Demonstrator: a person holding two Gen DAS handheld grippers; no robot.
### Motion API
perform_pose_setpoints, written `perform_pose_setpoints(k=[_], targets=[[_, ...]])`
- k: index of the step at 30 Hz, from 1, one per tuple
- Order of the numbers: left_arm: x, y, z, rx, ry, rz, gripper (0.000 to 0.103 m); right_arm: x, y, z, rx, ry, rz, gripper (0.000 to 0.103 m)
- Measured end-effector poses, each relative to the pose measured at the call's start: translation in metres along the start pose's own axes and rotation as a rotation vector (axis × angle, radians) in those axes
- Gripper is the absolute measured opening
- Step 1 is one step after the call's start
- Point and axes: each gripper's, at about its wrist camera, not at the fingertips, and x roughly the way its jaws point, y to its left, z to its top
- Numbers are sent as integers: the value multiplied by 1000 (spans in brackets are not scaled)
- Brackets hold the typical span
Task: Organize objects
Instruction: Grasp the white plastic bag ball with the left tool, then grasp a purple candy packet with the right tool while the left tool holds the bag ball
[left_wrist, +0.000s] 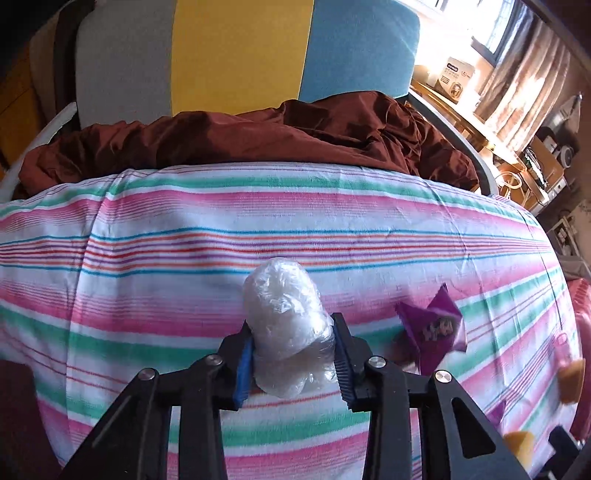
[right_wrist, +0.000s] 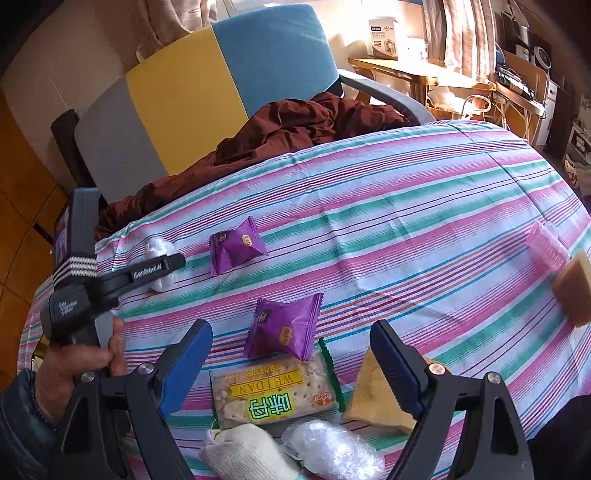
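Organizing is partly done, by appearance: a green-edged cracker packet (right_wrist: 275, 387), a purple foil sachet (right_wrist: 282, 326), a tan wedge (right_wrist: 373, 391), a white cloth bundle (right_wrist: 240, 452) and a clear plastic-wrapped lump (right_wrist: 332, 454) lie clustered on the striped cloth (right_wrist: 406, 236); a second purple sachet (right_wrist: 236, 247) and a pink ridged cup (right_wrist: 546, 245) lie well apart. The left gripper (left_wrist: 291, 350) clamps a white plastic-wrapped bundle (left_wrist: 284, 317) just above the cloth. The right gripper (right_wrist: 291, 365) stands wide open over the cluster, holding nothing.
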Motion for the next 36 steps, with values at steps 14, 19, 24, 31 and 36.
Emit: perform_pose_setpoints(k=[14,19,24,31,36], targets=[[-38,4,-76,91,-73,5,37,7,-8,3,82,47,92,89],[-38,4,-79,95,-92,-5,37,20,5,30,151,95,260,89],[-37,5,-80,77,-105,-15,37,67,17,61,282,206,392,89],[-38,8,-80,57,-112,-38,37,126,28,81,391,296,363,85],[-38,9,-80,50,-116,-45,38,148,41,98,275,308,266,74]])
